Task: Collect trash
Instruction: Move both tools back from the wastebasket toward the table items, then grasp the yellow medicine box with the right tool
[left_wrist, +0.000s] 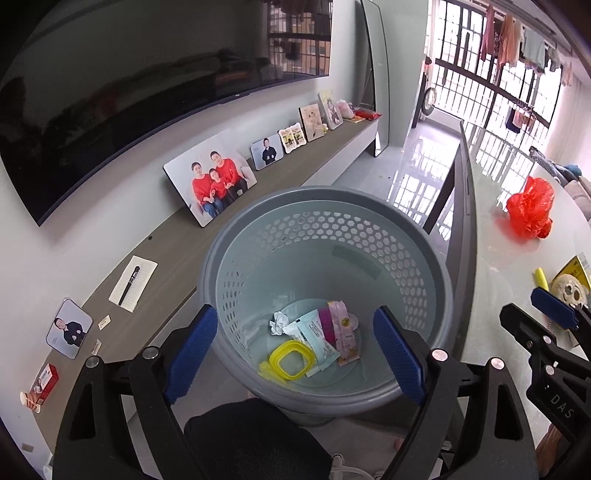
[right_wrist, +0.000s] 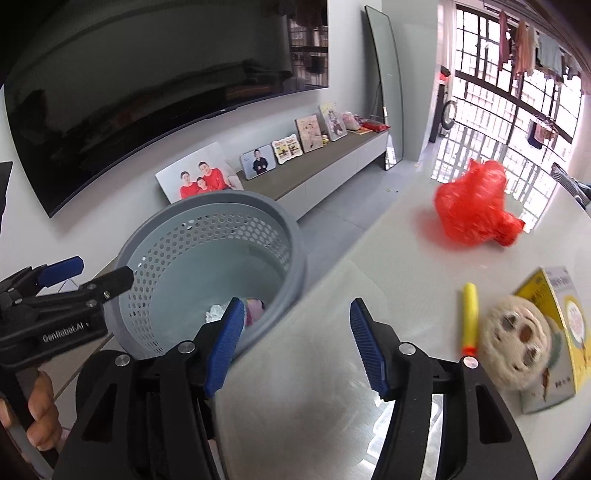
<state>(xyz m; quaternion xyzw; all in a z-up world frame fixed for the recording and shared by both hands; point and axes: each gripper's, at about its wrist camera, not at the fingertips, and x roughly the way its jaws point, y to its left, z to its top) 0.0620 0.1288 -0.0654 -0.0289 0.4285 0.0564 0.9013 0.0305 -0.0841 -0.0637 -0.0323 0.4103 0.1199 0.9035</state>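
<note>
Left gripper (left_wrist: 295, 350): jaws spread, empty, directly above the perforated grey wastebasket (left_wrist: 436, 266).
Basket contents: yellow ring lid (left_wrist: 291, 360), wipes packet (left_wrist: 314, 334), pink sachet (left_wrist: 341, 330), crumpled paper (left_wrist: 279, 322).
Right gripper (right_wrist: 297, 347): released, empty, over the white table (right_wrist: 332, 295).
Ahead-right: yellow highlighter (right_wrist: 470, 317), round plush (right_wrist: 517, 341), yellow box (right_wrist: 565, 314).
Farther: red plastic bag (right_wrist: 474, 203).
</note>
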